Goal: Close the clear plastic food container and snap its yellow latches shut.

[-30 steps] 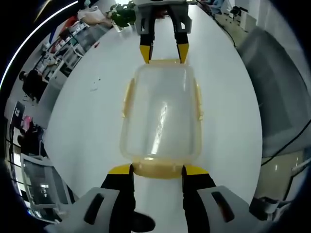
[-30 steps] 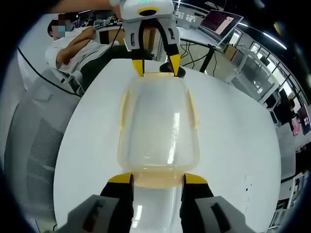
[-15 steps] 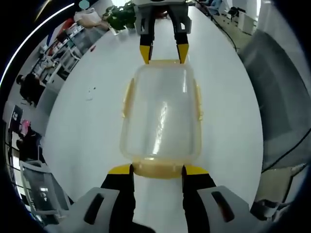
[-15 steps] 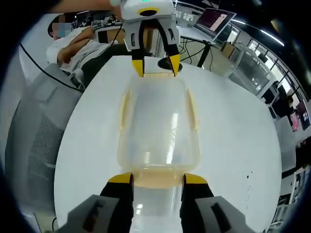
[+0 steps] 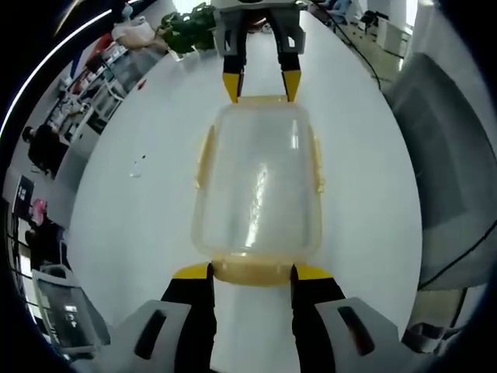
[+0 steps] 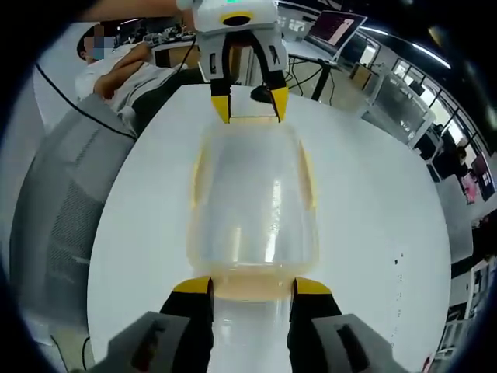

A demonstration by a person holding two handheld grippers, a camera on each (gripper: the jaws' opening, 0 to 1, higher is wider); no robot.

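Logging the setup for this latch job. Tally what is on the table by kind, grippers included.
Container: 1
Yellow latches in sight, two ends and two sides: 4
Grippers, left and right: 2
Table: 1
Total: 8

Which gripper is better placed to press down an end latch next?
Neither clearly: left gripper and right gripper each straddle a yellow end latch of the container, jaws open.

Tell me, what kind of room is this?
Probably an open-plan office or lab: a big white table, a grey mesh office chair, a laptop on a desk behind, and a seated person.
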